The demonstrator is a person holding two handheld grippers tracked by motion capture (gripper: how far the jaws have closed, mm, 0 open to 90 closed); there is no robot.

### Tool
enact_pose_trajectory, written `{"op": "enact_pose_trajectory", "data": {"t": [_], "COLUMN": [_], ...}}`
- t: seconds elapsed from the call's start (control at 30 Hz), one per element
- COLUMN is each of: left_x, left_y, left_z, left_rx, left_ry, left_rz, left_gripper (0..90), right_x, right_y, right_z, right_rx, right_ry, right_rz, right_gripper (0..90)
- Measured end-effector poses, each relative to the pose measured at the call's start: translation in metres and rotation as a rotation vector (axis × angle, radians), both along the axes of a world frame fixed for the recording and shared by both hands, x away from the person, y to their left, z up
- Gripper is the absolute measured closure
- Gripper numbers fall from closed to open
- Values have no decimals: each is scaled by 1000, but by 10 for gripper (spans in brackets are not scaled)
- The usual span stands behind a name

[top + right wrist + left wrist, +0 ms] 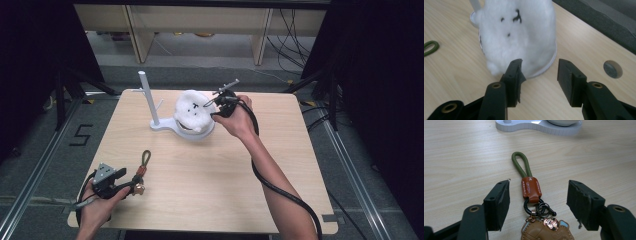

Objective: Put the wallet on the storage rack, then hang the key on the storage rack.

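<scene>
A keychain [531, 192] with a green cord loop, a brown leather tab and a tan leather charm lies on the wooden table near its front left corner [142, 170]. My left gripper [539, 187] stands open around it, both pads clear of it [131, 180]. A white fluffy lump with small black marks [192, 112] sits in the round dish of a white stand [162, 126] with an upright post. My right gripper [539, 62] is open at the lump's [519, 32] right side [212, 106]. One jaw is at the fluff's edge and nothing is between the pads.
The stand's base [539, 126] lies beyond the keychain. A round grey plug [612, 69] sits in the table [210, 175] near the far right edge. A black cable [280, 190] trails along the right forearm. Shelf legs and cables stand on the floor behind the table.
</scene>
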State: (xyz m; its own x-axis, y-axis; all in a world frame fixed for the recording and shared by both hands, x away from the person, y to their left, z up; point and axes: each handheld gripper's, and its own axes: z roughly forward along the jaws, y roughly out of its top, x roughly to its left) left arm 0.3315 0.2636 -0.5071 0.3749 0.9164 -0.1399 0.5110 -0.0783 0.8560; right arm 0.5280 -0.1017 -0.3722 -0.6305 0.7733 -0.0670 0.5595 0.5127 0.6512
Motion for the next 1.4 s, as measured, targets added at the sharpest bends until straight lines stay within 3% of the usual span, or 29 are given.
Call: {"op": "enact_pose_trajectory", "data": {"t": [0.13, 0.23, 0.43, 0.63, 0.77, 0.93, 1.0, 1.07, 1.1, 1.27, 1.33, 1.37, 1.4], "left_x": [1, 0, 2, 5, 6, 10, 11, 14, 14, 22, 25, 25, 30], "left_y": [0, 0, -2, -5, -6, -6, -7, -8, -8, -8, -7, -7, -5], "left_z": [1, 2, 5, 10, 13, 13, 13, 15, 15, 27, 32, 32, 36], "left_rx": [-1, 5, 1, 4, 3, 9, 9, 9, 9, 54, 99, 99, 148], "left_ry": [1, 6, 5, 4, 7, 30, 32, 72, 72, 141, 188, 188, 231], "left_rz": [-9, -9, -17, -25, -33, -35, -38, -54, -54, -92, -120, -120, -148], "left_gripper": [344, 345, 350, 351, 352, 352, 353, 352, 353, 376, 386, 397, 404], "right_x": [-15, -27, -45, -71, -80, -97, -101, -102, -102, -105, -106, -106, -106], "right_y": [-15, -25, -46, -72, -82, -95, -98, -102, -102, -111, -111, -111, -111], "right_z": [-11, -20, -37, -63, -74, -95, -99, -103, -103, -100, -98, -98, -97], "right_rx": [9, 42, 63, 104, 134, 191, 188, 204, 204, 199, 199, 199, 197], "right_ry": [13, 28, 49, 86, 55, 76, 89, 81, 81, 119, 129, 129, 123], "right_rz": [0, -10, -53, -117, -124, -171, -185, -196, -196, -216, -234, -234, -226], "right_gripper": [587, 582, 564, 568, 579, 592, 598, 600, 600, 601, 598, 598, 594]}}
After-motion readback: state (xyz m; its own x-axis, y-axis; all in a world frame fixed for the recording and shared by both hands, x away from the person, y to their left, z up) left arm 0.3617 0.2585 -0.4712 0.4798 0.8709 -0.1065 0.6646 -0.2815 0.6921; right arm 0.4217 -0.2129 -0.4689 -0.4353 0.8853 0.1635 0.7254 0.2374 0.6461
